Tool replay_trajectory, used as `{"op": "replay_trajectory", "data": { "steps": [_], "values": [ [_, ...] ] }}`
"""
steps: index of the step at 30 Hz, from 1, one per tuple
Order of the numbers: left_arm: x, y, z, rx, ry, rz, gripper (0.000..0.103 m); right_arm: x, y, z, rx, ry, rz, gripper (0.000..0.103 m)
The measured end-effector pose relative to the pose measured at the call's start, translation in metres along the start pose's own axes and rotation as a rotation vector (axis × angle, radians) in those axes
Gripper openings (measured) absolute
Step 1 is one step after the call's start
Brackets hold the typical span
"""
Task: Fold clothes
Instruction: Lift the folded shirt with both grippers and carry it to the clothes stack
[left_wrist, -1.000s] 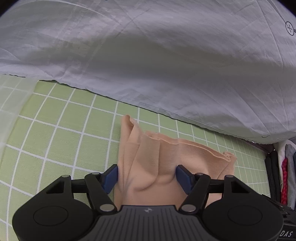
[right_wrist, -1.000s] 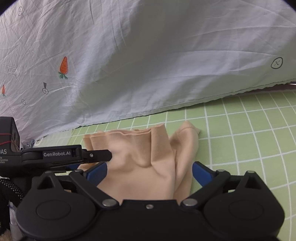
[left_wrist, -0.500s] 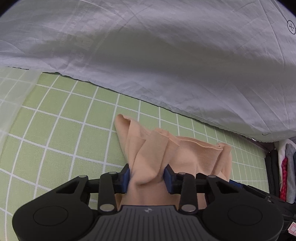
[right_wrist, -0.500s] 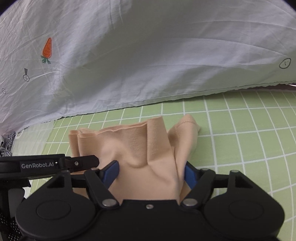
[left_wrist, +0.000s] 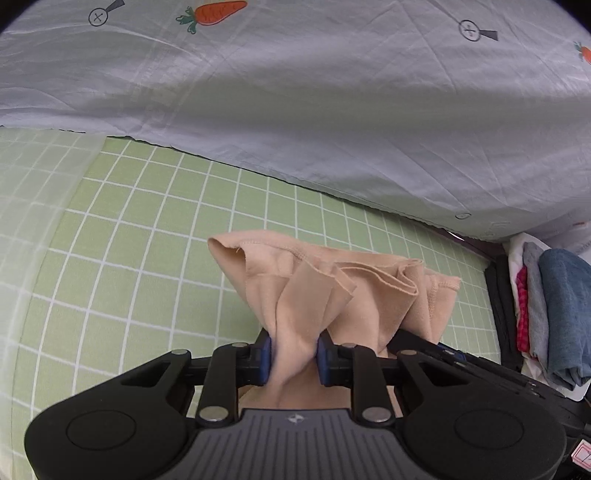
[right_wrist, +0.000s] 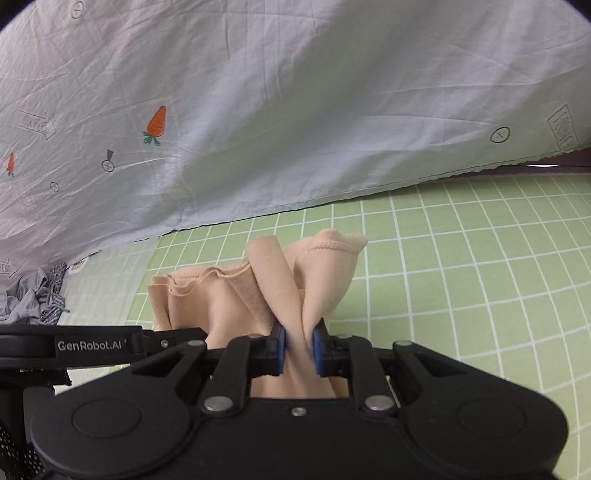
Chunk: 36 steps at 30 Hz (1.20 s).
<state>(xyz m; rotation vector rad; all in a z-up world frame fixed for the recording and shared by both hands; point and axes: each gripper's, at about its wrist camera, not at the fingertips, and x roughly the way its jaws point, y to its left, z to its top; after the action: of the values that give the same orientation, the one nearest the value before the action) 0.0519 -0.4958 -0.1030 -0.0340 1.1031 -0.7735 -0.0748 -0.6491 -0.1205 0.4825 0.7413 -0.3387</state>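
Note:
A peach-coloured garment (left_wrist: 325, 291) hangs bunched above the green checked mat (left_wrist: 129, 258). My left gripper (left_wrist: 293, 354) has its jaws closing, and its blue pads pinch a fold of the cloth between them. In the right wrist view the same peach garment (right_wrist: 229, 299) spreads to the left, gathered at its right end. My right gripper (right_wrist: 297, 349) also has its jaws closing, with its blue pads pressed on that gathered fold. The left gripper (right_wrist: 162, 341) shows as a black arm at the left of this view.
A pale grey sheet with carrot prints (left_wrist: 332, 110) covers the far side, its edge lying on the mat (right_wrist: 480, 277). Folded clothes (left_wrist: 550, 314) are stacked at the right in the left wrist view. Crumpled grey clothing (right_wrist: 33, 299) lies at the far left.
Both grippers went from wide open around the peach cloth to pinched on it. Both have lifted and drawn back, so the garment is bunched and raised off the mat.

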Motion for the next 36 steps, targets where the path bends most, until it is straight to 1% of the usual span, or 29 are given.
{"op": "replay_trajectory", "data": {
  "steps": [3,7,10,13,17,19,23,29,33,36],
  "values": [
    [-0.025,-0.018,-0.03,0.018,-0.013,-0.026,0.025,-0.044,-0.003,-0.029,0.007,-0.03,-0.006,0.015],
    [-0.056,-0.043,-0.073,0.028,-0.026,-0.062,0.025,-0.097,-0.016,-0.065,0.032,-0.067,-0.019,0.015],
    [-0.072,-0.064,-0.104,0.041,-0.018,-0.091,0.024,-0.13,-0.026,-0.087,0.046,-0.078,-0.046,0.015],
    [-0.081,-0.082,-0.129,0.063,-0.006,-0.131,0.024,-0.161,-0.035,-0.107,0.056,-0.104,-0.093,0.015],
    [-0.088,-0.105,-0.15,0.116,0.019,-0.182,0.024,-0.201,-0.045,-0.13,0.088,-0.165,-0.158,0.015],
    [-0.09,-0.116,-0.158,0.149,0.026,-0.22,0.024,-0.22,-0.049,-0.142,0.105,-0.196,-0.191,0.015],
    [-0.09,-0.14,-0.171,0.192,0.062,-0.281,0.024,-0.256,-0.061,-0.153,0.157,-0.234,-0.264,0.015],
    [-0.096,-0.182,-0.192,0.277,0.058,-0.364,0.024,-0.302,-0.08,-0.164,0.195,-0.312,-0.35,0.015],
    [-0.095,-0.21,-0.208,0.312,0.053,-0.404,0.024,-0.326,-0.098,-0.171,0.208,-0.364,-0.385,0.015],
    [-0.091,-0.237,-0.218,0.339,0.039,-0.418,0.024,-0.342,-0.12,-0.172,0.215,-0.398,-0.397,0.015]
  ]
}}
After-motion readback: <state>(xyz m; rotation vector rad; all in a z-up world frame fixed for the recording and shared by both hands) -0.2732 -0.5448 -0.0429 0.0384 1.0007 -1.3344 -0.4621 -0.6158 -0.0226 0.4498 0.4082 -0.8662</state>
